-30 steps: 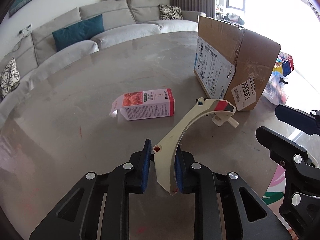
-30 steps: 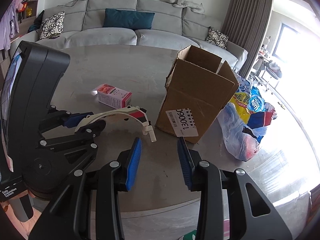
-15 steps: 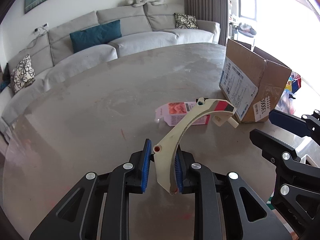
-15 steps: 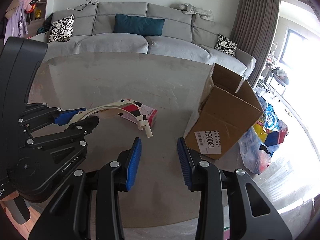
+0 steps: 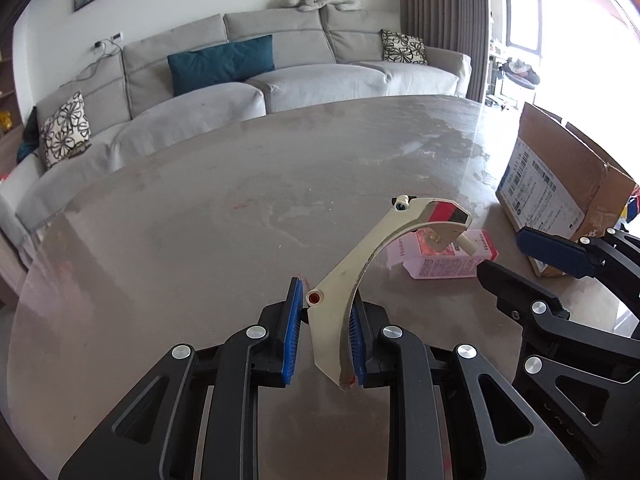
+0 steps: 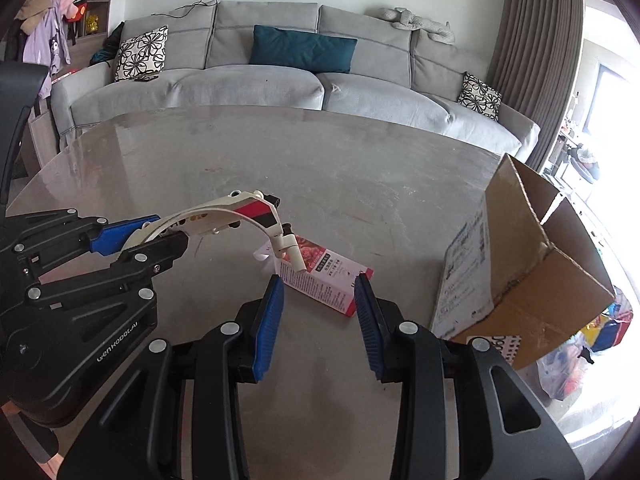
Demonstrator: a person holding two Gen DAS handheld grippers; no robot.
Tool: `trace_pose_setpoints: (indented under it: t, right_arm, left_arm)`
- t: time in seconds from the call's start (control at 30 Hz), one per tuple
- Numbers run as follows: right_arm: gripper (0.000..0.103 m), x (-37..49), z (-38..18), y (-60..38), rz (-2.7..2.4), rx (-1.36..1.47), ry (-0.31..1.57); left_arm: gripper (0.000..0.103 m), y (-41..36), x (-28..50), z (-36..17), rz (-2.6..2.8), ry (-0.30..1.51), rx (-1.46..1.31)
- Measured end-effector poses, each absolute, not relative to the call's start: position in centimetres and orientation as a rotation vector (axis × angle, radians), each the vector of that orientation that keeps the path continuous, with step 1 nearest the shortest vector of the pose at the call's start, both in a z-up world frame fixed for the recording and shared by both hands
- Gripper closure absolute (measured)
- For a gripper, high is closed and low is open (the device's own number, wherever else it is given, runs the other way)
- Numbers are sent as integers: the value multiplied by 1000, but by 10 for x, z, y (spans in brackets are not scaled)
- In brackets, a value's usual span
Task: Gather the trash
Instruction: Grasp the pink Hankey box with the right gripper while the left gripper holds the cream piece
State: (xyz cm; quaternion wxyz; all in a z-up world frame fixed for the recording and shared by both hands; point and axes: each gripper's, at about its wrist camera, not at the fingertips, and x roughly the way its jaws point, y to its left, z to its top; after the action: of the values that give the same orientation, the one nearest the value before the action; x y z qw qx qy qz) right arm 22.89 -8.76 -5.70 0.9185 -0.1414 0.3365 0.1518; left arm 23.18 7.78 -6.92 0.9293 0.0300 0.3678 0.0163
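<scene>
Both hand-held grippers have swung across the worktop since a second ago: the cardboard box, which stood well in front of the left wrist camera, now sits at the far right edge of that view, and the pink carton has come to lie straight ahead of the right one.

Taking the cardboard box as the landmark: it stands open-topped near the worktop's right edge, its labelled side facing the grippers. Left of it, lying flat and a little apart from it, is the pink carton. Beyond the box, off the worktop's edge, sits a bag of colourful wrappers.

Left hand-held gripper: its blue pads are pinched narrow on the lower end of a curved cream plastic piece, which arches up and toward the box, ending in a red and black patch and a small white peg. That tip hangs above the carton's near end, not touching it.

Right hand-held gripper: jaws stand partly apart with nothing between them, poised above the worktop, the carton's nearer end showing in the gap.
</scene>
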Motion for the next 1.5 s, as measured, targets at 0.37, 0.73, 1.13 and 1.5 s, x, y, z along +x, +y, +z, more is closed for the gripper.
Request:
trace_pose_setpoints:
  t: [0.37, 0.73, 1.13, 1.5]
  right_arm:
    - [65, 265, -67, -84, 462, -339, 717]
    - [61, 279, -76, -94, 551, -341, 700]
    - [58, 283, -82, -100, 636, -360, 748]
    - [73, 279, -84, -98, 620, -350, 769]
  left_arm:
    - [80, 89, 258, -72, 62, 757, 31]
    - [80, 78, 268, -82, 79, 777, 48]
    - [80, 57, 273, -81, 87, 777, 91]
    - [79, 61, 272, -78, 104, 782, 75]
